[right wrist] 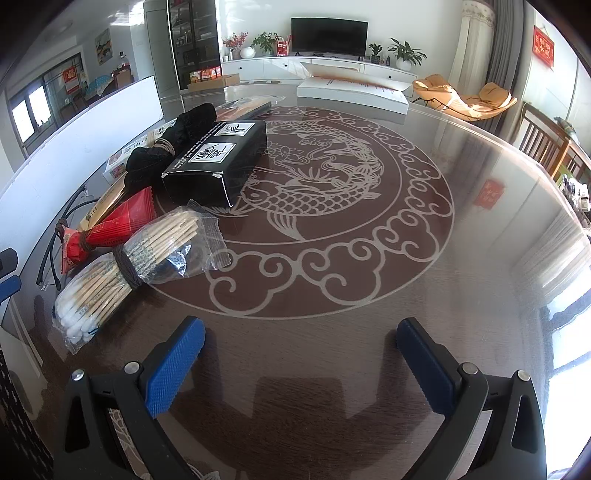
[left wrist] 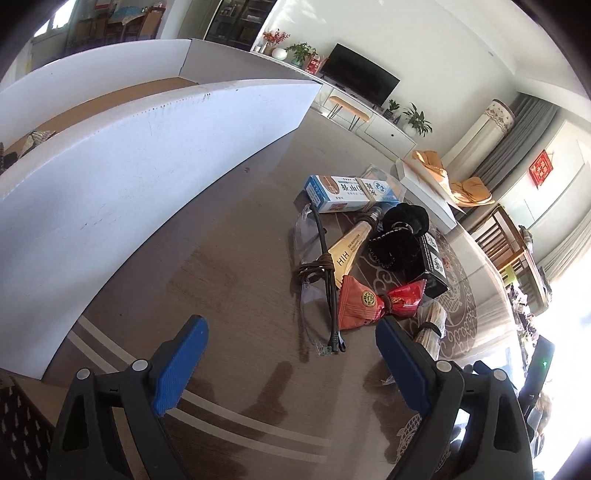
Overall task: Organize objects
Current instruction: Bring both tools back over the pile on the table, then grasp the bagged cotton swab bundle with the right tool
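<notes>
left claw and right claw are hovering spread apart, holding nothing. just beyond the left claw, clear glasses are lying beside the red packet on the surface: light, fragile, slippery; likely best gripped at the tied temples.

Left wrist cam: low over table, facing the object pile from the white box side, close. Right wrist cam: low, facing across the table toward the TV, pile to its left. Shared: red packet, black box.
</notes>
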`<state>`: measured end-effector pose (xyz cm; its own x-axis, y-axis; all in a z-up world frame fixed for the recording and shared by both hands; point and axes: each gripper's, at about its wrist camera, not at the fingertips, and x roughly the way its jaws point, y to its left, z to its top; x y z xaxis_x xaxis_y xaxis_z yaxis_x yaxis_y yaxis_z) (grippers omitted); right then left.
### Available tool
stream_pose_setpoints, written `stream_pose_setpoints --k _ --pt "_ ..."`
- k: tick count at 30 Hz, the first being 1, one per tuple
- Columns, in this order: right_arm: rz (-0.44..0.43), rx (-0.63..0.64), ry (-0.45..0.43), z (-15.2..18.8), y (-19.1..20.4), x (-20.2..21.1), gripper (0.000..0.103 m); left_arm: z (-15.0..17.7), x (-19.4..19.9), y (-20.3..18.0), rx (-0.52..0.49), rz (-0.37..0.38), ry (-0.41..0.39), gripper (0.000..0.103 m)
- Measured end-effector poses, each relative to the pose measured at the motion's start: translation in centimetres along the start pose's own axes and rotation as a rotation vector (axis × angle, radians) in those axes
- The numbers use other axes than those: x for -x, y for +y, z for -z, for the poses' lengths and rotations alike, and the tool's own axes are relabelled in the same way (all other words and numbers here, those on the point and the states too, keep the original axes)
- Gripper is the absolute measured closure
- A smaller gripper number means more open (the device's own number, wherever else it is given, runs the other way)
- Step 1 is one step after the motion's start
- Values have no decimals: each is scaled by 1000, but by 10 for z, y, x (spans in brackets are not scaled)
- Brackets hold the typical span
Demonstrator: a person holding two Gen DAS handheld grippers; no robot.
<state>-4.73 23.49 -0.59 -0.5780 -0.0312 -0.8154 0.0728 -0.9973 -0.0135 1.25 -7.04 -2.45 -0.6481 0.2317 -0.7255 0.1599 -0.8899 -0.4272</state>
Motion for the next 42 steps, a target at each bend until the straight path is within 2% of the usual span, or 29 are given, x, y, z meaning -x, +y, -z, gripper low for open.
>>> stream_pose_setpoints --k 5,7,8,11,13,15,17,19,20,21,22,25,31,35,36,37,39,42 --pt "2 0 1 0 0 0 0 1 2 -1 -6 -7 -12 10" --pt "0 -38 32 -2 1 2 0 1 2 -1 -4 -8 -13 10" --pt "-38 -89 38 -3 1 5 0 1 3 0 0 -6 -16 10" --pt "-235 -232 20 -9 11 16 0 1 3 1 10 1 -17 10" --pt "-284 -236 62 -16 31 11 0 1 2 1 6 0 -12 10" --pt "-289 -192 87 -25 56 2 4 2 2 -1 -1 0 -13 10" --pt "-241 -118 80 -33 81 -3 12 2 3 -1 -5 0 -16 10" --pt "-174 -36 64 -36 102 -6 37 3 3 0 -1 4 -12 10" --pt "-153 0 55 -36 109 -5 44 2 3 1 3 6 -9 10" --pt "-143 23 47 -35 112 -4 56 3 3 2 7 10 -6 10" --pt "-144 30 43 -33 110 -3 64 3 3 2 13 14 -4 10" --pt "-123 25 34 -22 92 6 72 4 0 3 19 25 10 10" --pt "24 26 1 5 34 21 72 5 -4 -3 -9 36 26 10" --pt "27 16 -27 13 7 24 69 6 -7 -5 -15 31 40 10" --pt "21 10 -32 14 4 24 62 6 -7 -5 -17 27 44 10" --pt "21 3 -36 13 2 23 48 6 -7 -5 -18 24 46 10" --pt "4 -3 -34 13 0 19 30 7 -7 -5 -19 21 44 10" --pt "-11 16 -40 11 4 16 25 7 -6 -3 -11 27 43 10"
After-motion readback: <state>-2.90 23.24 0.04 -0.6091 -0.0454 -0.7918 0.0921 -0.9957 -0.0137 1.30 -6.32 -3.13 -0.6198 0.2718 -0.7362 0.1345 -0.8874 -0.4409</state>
